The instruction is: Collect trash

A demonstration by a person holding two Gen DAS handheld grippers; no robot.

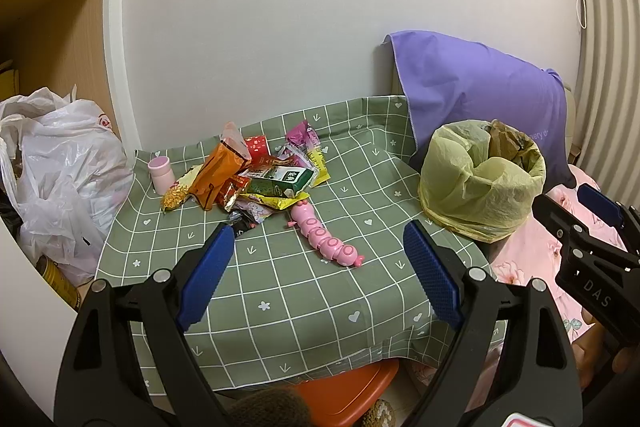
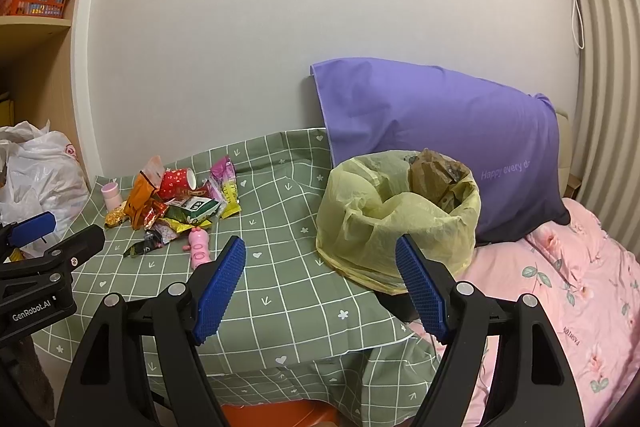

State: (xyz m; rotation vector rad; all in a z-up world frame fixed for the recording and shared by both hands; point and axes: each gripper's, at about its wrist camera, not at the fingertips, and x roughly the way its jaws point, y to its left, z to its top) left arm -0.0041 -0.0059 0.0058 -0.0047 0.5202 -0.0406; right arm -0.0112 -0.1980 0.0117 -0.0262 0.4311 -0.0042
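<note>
A pile of snack wrappers (image 1: pixel 248 175) with a green carton (image 1: pixel 280 181) and a red paper cup (image 2: pixel 176 183) lies at the table's far left; it also shows in the right wrist view (image 2: pixel 176 207). A bin lined with a yellow bag (image 1: pixel 482 179) stands at the table's right edge, and shows in the right wrist view (image 2: pixel 396 215). My left gripper (image 1: pixel 320 267) is open and empty above the table's front. My right gripper (image 2: pixel 320 283) is open and empty, just in front of the bin.
A green checked cloth (image 1: pixel 280 299) covers the table. A pink caterpillar toy (image 1: pixel 324 239) and a pink bottle (image 1: pixel 161 173) lie by the pile. White plastic bags (image 1: pixel 60 171) stand at left. A purple pillow (image 2: pixel 440 131) and pink bedding (image 2: pixel 560 287) are at right.
</note>
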